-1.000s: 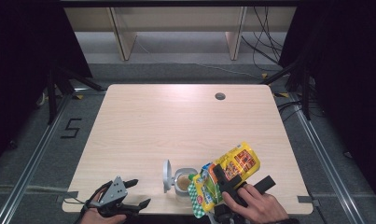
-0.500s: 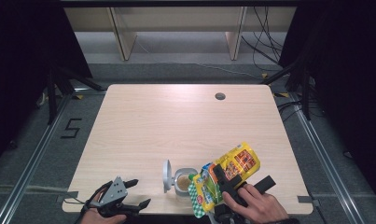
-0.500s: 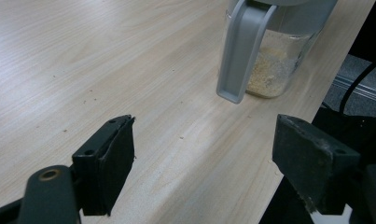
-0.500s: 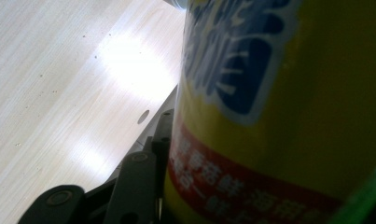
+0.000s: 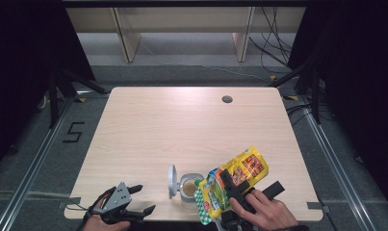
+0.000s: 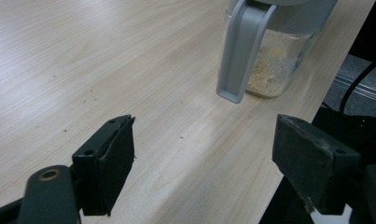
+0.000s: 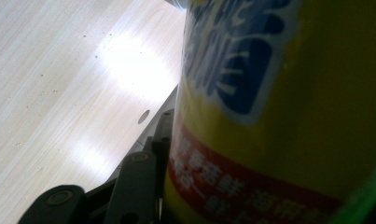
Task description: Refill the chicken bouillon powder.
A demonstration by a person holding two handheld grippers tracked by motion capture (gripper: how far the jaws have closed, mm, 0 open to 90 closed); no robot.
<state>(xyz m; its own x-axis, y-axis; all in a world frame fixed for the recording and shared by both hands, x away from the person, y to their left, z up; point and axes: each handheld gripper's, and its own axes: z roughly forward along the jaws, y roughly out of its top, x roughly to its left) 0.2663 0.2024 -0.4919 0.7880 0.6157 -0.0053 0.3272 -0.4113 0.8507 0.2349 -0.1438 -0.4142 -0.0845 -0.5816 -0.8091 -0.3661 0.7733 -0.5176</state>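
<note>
Beige powder in jar [image 6: 272, 70], left gripper view.

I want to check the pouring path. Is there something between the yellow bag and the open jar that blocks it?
Nothing visible blocks it. The yellow bag, clamped in the right gripper, tilts with its lower end right beside the jar. The jar's lid is flipped open to the far side, away from the bag.
</note>
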